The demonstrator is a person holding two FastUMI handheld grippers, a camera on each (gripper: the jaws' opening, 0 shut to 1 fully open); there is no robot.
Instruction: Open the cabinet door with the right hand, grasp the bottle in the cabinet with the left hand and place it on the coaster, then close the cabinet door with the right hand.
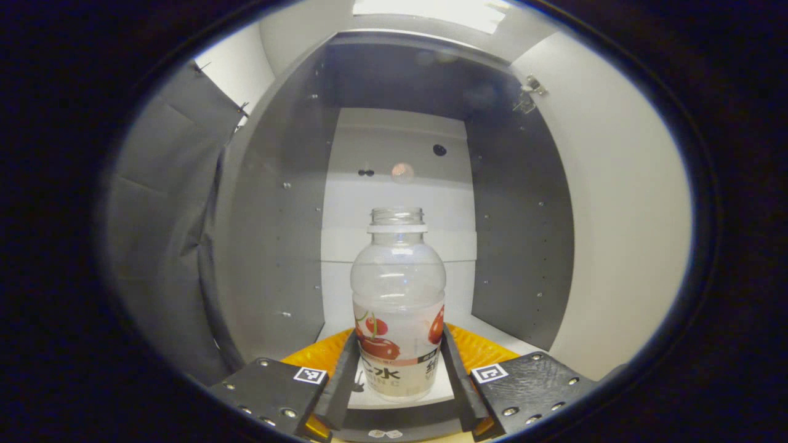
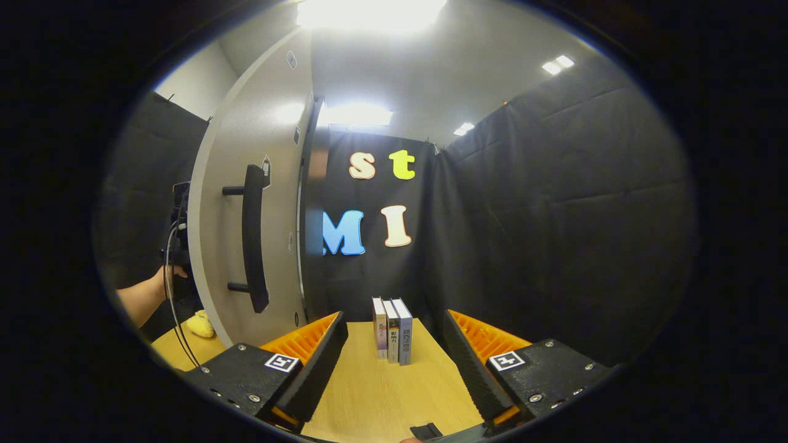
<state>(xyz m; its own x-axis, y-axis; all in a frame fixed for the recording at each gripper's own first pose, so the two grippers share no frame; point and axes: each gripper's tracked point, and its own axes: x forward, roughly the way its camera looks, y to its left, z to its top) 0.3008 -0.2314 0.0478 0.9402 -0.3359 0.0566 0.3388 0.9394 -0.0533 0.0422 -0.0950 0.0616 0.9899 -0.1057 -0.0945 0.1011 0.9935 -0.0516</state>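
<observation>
- Left gripper (image 1: 399,369) reaching into open cabinet (image 1: 277,234), 2 fingers (image 1: 342,381) flanking bottle (image 1: 398,301), 1 each side of its lower labelled part.
- Fingers look flush against bottle's sides in left gripper view; real pressing contact cannot be confirmed, so cannot tell whether clamped or just closing in.
- Bottle upright, clear plastic, no cap on threaded neck, label with red fruit print around lower half.
- Bottle standing on cabinet's white floor, near front edge, roughly centred between 2 grey side walls.
- Cabinet interior: white back panel with a few small dark holes, grey side walls with rows of peg holes.
- Cabinet door (image 1: 622,234) swung wide open at right of left gripper view, hinge (image 1: 529,92) near its top corner.
- Right gripper (image 2: 394,363) spread wide apart, holding nothing, hovering above wooden table (image 2: 381,387).
- Seen from right gripper view: door's outer face with dark vertical bar handle (image 2: 253,237), well apart from right gripper's fingers.
- 3 books (image 2: 393,329) standing upright side by side toward table's far edge, between right gripper's fingers in that view.
- Person's hand (image 2: 144,295) at left, beyond door's edge, holding left gripper's body, cable hanging down from it.
- Small yellow object (image 2: 200,323) on table near its left edge, below door; too small to identify.
</observation>
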